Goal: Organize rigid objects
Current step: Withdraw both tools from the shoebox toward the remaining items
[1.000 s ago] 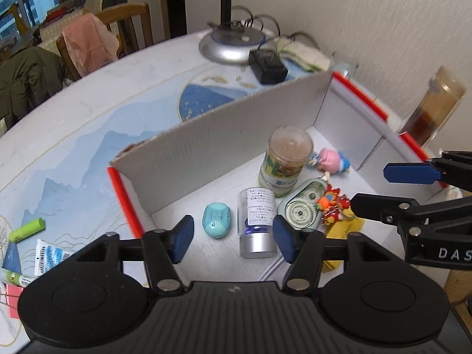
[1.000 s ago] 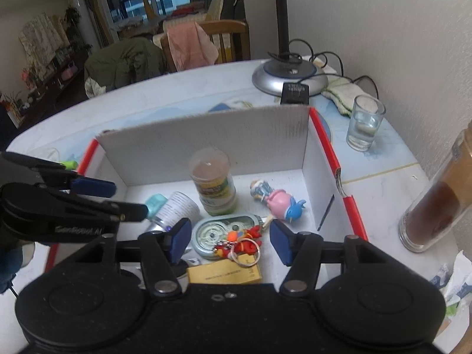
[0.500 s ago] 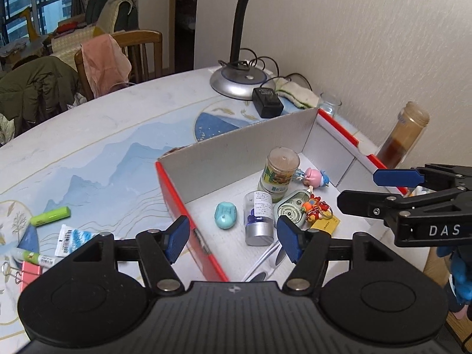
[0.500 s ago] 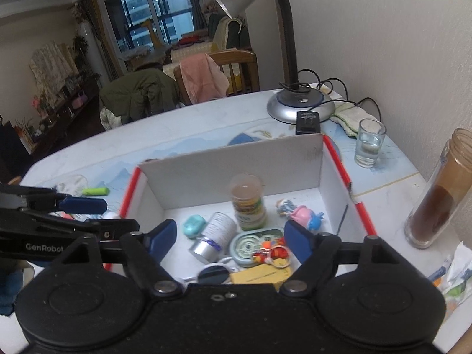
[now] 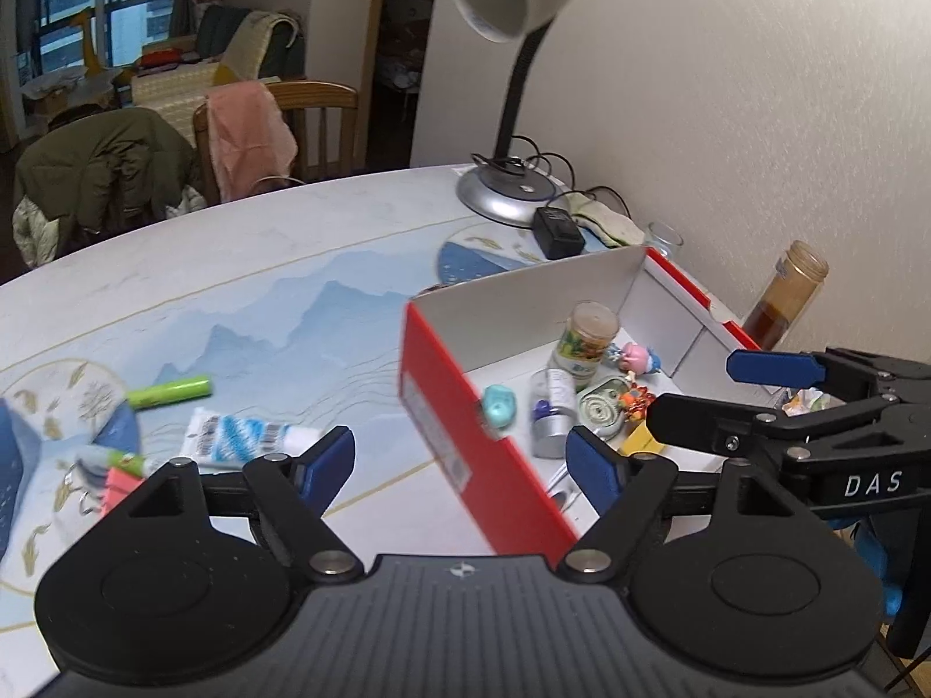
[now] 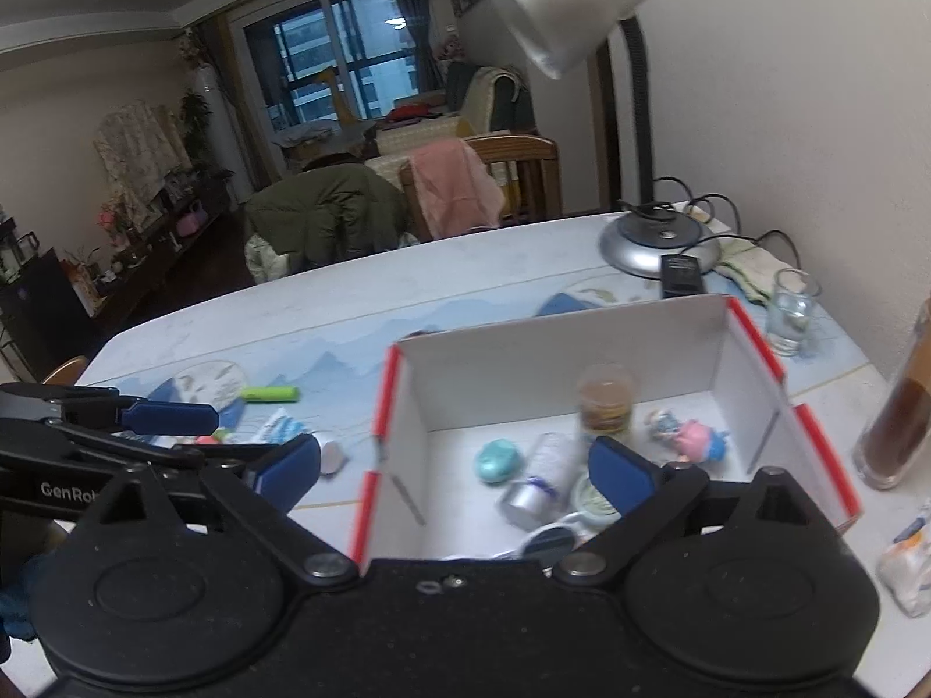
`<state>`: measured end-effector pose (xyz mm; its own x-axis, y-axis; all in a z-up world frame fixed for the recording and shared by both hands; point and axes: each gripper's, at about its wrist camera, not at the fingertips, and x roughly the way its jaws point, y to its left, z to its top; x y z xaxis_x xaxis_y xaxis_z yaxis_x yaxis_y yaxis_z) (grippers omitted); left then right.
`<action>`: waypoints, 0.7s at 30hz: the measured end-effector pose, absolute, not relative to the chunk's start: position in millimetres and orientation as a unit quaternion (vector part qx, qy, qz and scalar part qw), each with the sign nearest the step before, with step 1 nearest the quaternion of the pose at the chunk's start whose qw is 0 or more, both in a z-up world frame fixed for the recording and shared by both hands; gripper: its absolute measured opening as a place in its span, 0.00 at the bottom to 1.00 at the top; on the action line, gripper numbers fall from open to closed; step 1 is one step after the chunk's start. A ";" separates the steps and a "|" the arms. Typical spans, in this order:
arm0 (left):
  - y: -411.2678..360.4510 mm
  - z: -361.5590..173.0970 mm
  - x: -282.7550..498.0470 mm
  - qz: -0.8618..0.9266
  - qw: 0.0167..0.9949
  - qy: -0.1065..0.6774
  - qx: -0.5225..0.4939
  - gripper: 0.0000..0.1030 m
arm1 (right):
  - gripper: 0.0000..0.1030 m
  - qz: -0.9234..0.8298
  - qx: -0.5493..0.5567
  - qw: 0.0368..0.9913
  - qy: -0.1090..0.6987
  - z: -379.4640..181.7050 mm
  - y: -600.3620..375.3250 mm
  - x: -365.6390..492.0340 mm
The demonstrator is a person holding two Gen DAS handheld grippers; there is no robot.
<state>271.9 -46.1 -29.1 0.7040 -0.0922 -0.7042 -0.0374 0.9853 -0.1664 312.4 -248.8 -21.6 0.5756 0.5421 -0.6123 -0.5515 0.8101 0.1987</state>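
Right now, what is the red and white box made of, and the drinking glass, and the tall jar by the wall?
The box looks like cardboard: thin, flat, matte white walls folded at the corners, with a red outside. The drinking glass seems to be clear glass, since you see through it. The tall jar is see-through with brown stuff inside; glass or plastic, I cannot tell.

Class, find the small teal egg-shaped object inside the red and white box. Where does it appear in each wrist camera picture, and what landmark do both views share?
Left wrist view: the teal egg-shaped object lies right of centre, just inside the box's red near wall.
Right wrist view: the object lies at centre, on the box floor, left of the lying silver-capped bottle.
Shared landmark: the desk lamp's silver base.
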 end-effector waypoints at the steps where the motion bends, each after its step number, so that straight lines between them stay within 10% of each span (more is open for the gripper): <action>1: -41.3 -29.0 267.4 -0.011 0.919 0.384 -0.085 0.80 | 0.96 0.311 -0.006 0.887 0.342 -21.8 -244.1 308.7; 10: 11.8 -30.0 224.6 0.019 0.925 0.364 -0.107 1.00 | 0.96 0.334 -0.006 0.876 0.347 -20.8 -198.9 287.8; 21: 83.3 -56.0 192.9 0.042 0.918 0.367 -0.141 1.00 | 0.96 0.356 -0.033 0.865 0.352 -22.7 -144.6 271.4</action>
